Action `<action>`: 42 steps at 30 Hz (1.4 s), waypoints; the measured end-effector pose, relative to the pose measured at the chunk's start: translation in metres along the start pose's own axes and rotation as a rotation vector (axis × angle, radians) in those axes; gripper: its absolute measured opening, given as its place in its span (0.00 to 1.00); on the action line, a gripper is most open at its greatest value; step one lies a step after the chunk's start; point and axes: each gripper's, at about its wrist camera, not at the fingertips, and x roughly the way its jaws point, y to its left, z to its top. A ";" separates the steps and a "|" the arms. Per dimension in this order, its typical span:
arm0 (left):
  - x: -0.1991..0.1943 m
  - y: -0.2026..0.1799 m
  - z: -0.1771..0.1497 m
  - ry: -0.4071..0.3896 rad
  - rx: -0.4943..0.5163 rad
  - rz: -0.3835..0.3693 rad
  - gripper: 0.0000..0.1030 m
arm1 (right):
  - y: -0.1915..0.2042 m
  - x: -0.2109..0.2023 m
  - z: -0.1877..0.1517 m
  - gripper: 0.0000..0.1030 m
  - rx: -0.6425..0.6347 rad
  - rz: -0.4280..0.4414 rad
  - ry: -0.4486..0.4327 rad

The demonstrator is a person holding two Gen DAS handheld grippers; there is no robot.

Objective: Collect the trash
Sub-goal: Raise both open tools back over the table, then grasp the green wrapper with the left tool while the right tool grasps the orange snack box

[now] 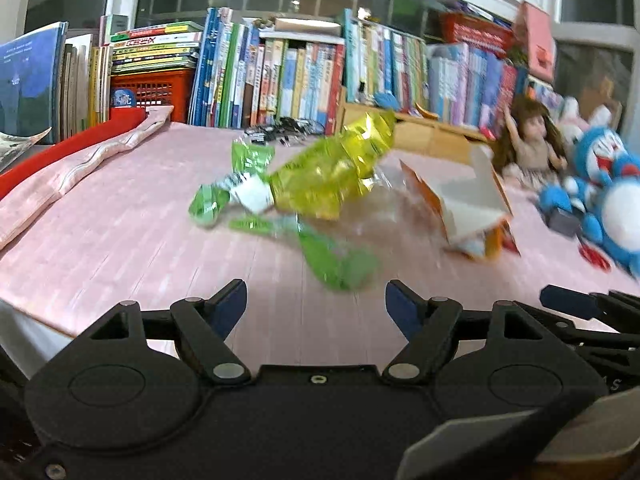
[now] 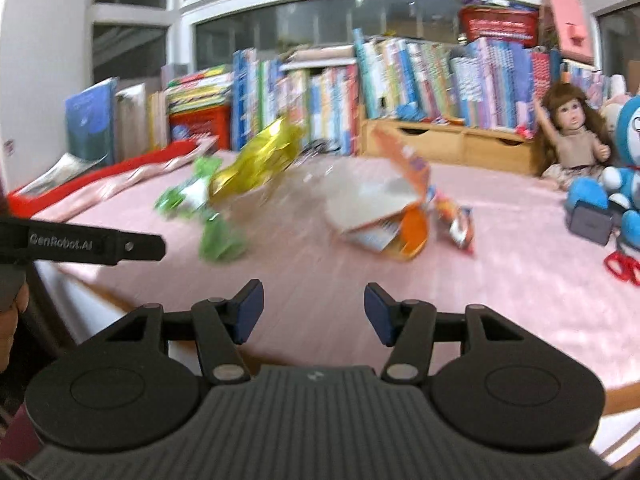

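Both grippers hover over the pink cloth [image 1: 120, 240], the left gripper [image 1: 316, 304] and the right gripper [image 2: 314, 312] each with jaws spread and empty. The trash lies ahead mid-table: green wrappers [image 1: 340, 264], a yellow wrapper [image 1: 332, 172], a torn carton [image 1: 472, 208] and a small packet [image 2: 458, 224]. Behind stand books [image 1: 280, 76]; a doll [image 2: 576, 140] and blue plush [image 1: 608, 192] sit right. Nothing blocks the trash.

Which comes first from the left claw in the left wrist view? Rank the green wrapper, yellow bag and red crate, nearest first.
From the left claw:
1. green wrapper, just ahead on the pink cloth.
2. yellow bag, mid-table behind it.
3. red crate, far left by the books.
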 end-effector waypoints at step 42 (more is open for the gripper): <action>0.052 0.000 0.017 -0.117 -0.049 0.033 0.10 | -0.055 0.051 0.064 0.12 0.190 -0.124 -0.166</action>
